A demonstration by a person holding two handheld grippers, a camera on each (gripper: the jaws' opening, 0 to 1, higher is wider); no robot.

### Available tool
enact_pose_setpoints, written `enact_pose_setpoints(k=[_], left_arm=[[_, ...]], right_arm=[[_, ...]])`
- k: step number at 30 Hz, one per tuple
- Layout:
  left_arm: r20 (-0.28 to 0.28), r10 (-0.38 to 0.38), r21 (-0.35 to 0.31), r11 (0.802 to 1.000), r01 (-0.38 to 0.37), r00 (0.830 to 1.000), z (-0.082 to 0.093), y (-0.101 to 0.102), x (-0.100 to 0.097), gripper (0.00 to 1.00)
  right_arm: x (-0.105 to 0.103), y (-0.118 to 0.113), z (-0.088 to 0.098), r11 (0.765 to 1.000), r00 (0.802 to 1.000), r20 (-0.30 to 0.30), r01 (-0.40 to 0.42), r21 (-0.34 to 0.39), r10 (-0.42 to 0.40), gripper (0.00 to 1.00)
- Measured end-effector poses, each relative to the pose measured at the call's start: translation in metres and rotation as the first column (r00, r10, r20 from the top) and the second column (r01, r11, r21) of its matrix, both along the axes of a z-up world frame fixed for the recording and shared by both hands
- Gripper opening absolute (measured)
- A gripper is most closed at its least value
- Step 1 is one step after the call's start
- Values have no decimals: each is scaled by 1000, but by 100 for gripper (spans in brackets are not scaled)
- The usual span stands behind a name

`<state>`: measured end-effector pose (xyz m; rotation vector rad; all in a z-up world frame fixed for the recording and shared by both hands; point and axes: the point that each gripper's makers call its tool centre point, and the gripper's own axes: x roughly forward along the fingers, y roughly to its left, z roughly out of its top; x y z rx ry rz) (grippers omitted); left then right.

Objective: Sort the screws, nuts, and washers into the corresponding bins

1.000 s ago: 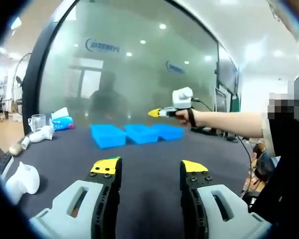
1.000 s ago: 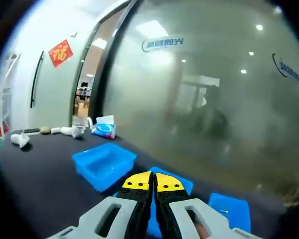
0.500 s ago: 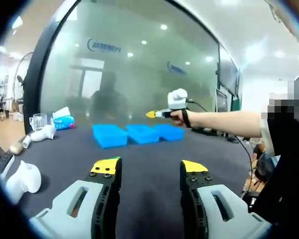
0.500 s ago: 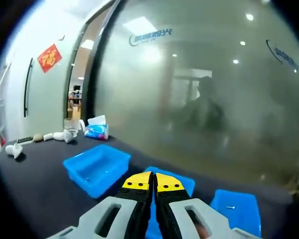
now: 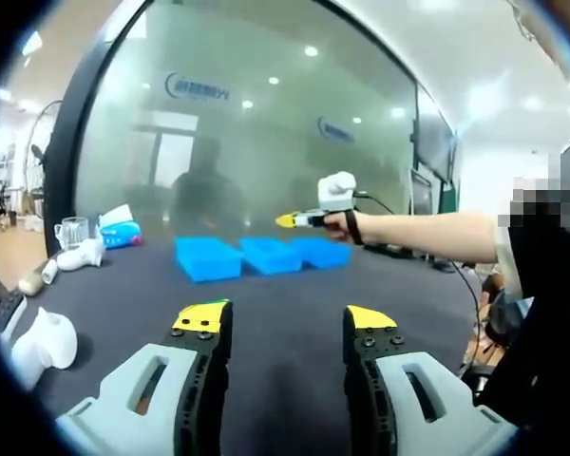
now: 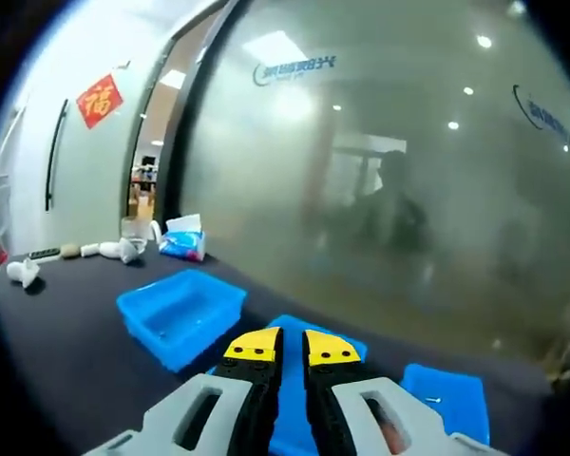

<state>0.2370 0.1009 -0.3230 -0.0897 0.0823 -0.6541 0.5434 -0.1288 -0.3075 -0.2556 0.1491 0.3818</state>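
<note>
Three blue bins stand in a row on the dark table (image 5: pixel 123 304): the left bin (image 5: pixel 207 257), the middle bin (image 5: pixel 271 254) and the right bin (image 5: pixel 321 251). My left gripper (image 5: pixel 285 318) hovers low over the near table, open, nothing between its jaws. A hand holds my right gripper (image 5: pixel 294 220) above the bins. In the right gripper view my right gripper (image 6: pixel 292 346) hangs over the middle bin (image 6: pixel 351 345), jaws a little apart, nothing seen between them. The left bin (image 6: pixel 180 312) looks empty. A small pale piece lies in the right bin (image 6: pixel 444 394).
A frosted glass wall (image 5: pixel 266 142) stands right behind the bins. A tissue pack (image 5: pixel 119 231), a glass mug (image 5: pixel 71 231) and white objects (image 5: pixel 43 342) lie at the table's left. The person's arm (image 5: pixel 427 236) reaches in from the right, with cables (image 5: pixel 404 252) beyond.
My right gripper's jaws, pressed together before, now stand slightly apart over the middle bin. The left gripper has not moved.
</note>
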Motion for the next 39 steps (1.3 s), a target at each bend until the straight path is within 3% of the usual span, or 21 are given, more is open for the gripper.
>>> enact_pose_setpoints(k=[5, 10, 14, 19, 26, 30, 36, 38, 39], left_arm=[[4, -3, -2, 1000, 3, 1000, 2, -2, 0, 46], [3, -12, 0, 1000, 12, 1000, 2, -5, 0, 46], [6, -14, 3, 1000, 14, 1000, 3, -7, -1, 46], [2, -15, 7, 1000, 15, 1000, 0, -8, -3, 46], [-5, -27, 20, 999, 28, 1000, -2, -10, -6, 46], [-20, -56, 40, 998, 57, 998, -6, -15, -10, 47], [-29, -56, 33, 998, 57, 998, -9, -15, -11, 47], [-35, -56, 37, 998, 57, 998, -11, -14, -11, 47], [-37, -56, 42, 997, 58, 998, -12, -14, -11, 47]], right_arm=[[-11, -3, 1, 1000, 1000, -1, -17, -3, 17, 14], [-37, -5, 2, 998, 998, 4, -60, 2, 60, 14], [-67, -1, -2, 994, 993, -6, -114, 1, 114, 15], [-113, 3, -9, 984, 984, -19, -179, -10, 179, 23], [-169, -9, -8, 975, 976, -13, -218, 49, 219, 23], [-197, -20, -21, 973, 971, -82, -220, 74, 226, 26], [-239, -34, -49, 965, 948, -189, -262, -7, 256, 27], [-252, -36, -54, 963, 945, -196, -270, -22, 261, 28], [-260, -36, -59, 955, 934, -225, -293, -36, 278, 28]])
